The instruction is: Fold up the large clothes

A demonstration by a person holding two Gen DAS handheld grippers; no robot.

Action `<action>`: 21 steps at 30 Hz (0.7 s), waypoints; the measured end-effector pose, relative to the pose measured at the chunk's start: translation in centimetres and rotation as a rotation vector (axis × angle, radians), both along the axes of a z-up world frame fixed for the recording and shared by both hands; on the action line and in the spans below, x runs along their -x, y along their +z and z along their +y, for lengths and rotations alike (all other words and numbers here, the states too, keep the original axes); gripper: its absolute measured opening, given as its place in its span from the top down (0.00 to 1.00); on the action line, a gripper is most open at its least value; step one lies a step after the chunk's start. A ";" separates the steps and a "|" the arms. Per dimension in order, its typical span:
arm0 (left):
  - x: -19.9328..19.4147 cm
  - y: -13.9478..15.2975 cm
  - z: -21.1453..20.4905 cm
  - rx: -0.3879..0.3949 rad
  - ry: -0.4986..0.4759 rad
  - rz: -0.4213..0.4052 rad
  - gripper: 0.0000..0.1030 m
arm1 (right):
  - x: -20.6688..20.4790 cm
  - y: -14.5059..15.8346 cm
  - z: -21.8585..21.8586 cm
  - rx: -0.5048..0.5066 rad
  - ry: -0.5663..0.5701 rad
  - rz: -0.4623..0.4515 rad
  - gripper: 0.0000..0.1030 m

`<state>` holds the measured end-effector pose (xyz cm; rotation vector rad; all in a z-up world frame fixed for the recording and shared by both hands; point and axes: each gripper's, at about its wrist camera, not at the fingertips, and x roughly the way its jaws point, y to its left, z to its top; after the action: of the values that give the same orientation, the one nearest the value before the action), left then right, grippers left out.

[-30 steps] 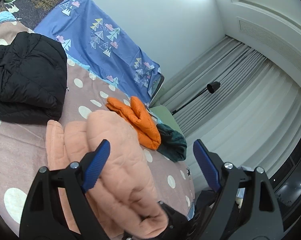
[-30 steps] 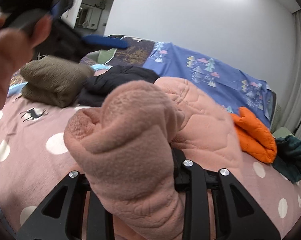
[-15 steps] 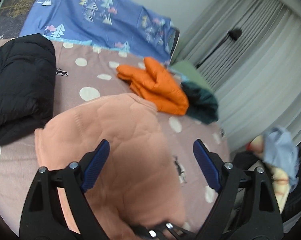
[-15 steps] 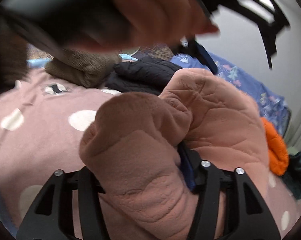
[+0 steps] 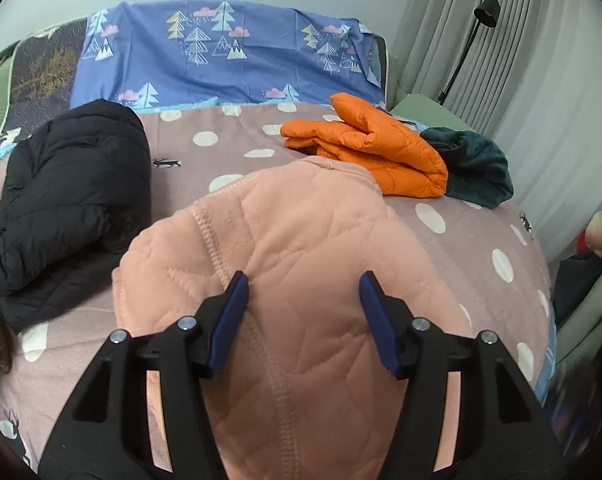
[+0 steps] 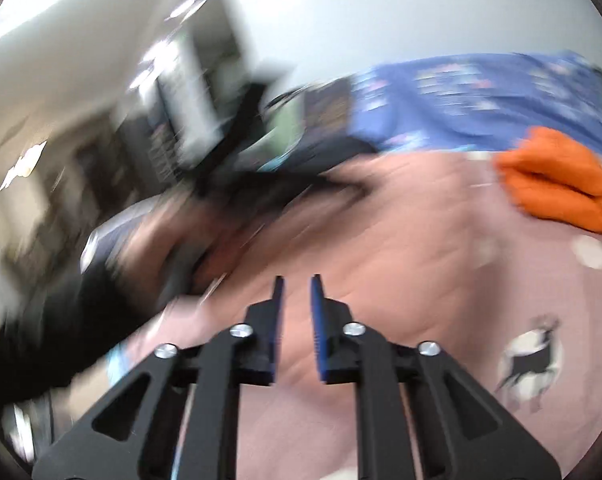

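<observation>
A folded peach quilted garment [image 5: 301, 248] lies on the pink polka-dot bedspread [image 5: 237, 148]. My left gripper [image 5: 303, 284] hovers open just above its near part, with nothing between the blue pads [image 5: 229, 316]. The right wrist view is badly blurred. There my right gripper [image 6: 297, 284] has its jaws close together with a narrow gap, empty, above the peach garment [image 6: 401, 240]. The other hand and gripper smear across that view's left.
A folded black puffer jacket [image 5: 69, 192] lies left of the peach garment. A folded orange jacket [image 5: 369, 148] and a dark teal garment [image 5: 473, 168] lie at the back right. A blue tree-print cover [image 5: 229, 56] stands behind. Curtains [image 5: 541, 80] and a floor lamp [image 5: 485, 12] are at the right.
My right gripper has let go of the peach garment and pulled away fast; it was shut on it before. The garment now lies flat. My left gripper's jaws have narrowed and lowered over it.
</observation>
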<state>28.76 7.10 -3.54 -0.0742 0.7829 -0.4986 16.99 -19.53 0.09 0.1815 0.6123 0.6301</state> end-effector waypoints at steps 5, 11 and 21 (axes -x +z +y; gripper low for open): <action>0.0 0.4 -0.5 -0.030 0.047 0.016 0.41 | -9.8 -1.4 0.8 -0.081 -0.170 0.163 0.89; -1.1 2.7 -0.5 0.001 0.184 0.085 0.40 | -9.9 -3.0 3.9 0.020 -0.210 0.145 0.89; -2.1 -1.9 -1.6 -0.097 0.322 -0.046 0.51 | -10.0 -3.2 3.2 -0.035 -0.175 0.157 0.91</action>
<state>30.83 5.49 -5.48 -0.0963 0.7326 -0.1560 27.02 -16.28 -3.13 0.3165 0.7285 0.4603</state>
